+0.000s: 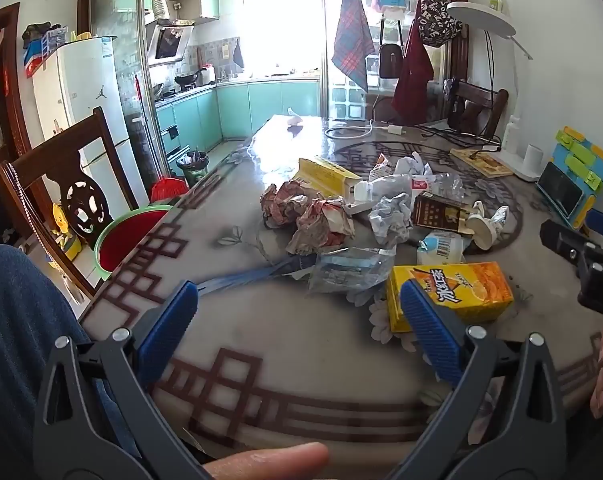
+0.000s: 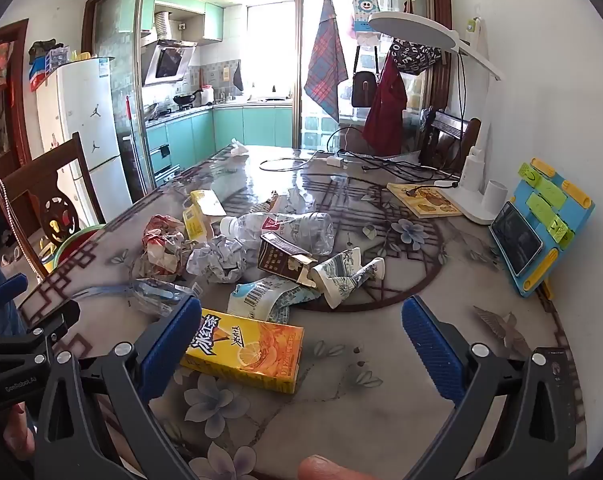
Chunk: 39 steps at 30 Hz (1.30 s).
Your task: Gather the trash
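Nearest lies the yellow tea carton (image 2: 243,350) flat on the desk (image 2: 381,360), long axis roughly crosswise, just ahead-left of the right gripper (image 2: 301,344); probably nearer it than the left gripper (image 1: 299,324). Both jaws gape, empty.

The patterned table (image 2: 381,360) carries a yellow tea carton (image 2: 245,350) just beyond the left finger of the right gripper (image 2: 301,344); crumpled paper (image 2: 217,260), a plastic bottle (image 2: 285,228) and a brown carton (image 2: 285,262) lie farther ahead.

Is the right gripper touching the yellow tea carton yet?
Cannot tell. In the right wrist view the open right gripper has one finger overlapping the carton, but neither view plainly shows contact or gap.
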Each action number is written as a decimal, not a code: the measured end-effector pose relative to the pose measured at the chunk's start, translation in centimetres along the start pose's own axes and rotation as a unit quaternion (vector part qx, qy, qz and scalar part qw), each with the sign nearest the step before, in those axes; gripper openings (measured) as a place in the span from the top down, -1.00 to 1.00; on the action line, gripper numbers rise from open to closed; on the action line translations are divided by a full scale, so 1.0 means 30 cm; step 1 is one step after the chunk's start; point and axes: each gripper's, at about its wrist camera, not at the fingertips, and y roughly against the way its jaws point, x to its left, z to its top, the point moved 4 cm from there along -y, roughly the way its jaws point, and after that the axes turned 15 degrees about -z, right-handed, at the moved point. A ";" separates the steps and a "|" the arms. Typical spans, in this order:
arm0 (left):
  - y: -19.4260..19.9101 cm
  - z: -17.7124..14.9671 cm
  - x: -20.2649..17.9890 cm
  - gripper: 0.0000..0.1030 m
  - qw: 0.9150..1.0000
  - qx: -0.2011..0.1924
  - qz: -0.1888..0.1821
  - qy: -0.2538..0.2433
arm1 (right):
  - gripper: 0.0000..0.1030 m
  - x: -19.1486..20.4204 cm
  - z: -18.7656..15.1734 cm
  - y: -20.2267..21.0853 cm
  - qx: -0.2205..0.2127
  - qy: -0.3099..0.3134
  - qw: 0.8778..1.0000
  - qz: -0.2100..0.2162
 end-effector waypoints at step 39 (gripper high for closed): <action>-0.004 -0.004 0.015 -0.93 1.000 0.002 0.002 0.005 | -0.88 0.000 -0.001 -0.001 0.001 0.000 1.000 0.001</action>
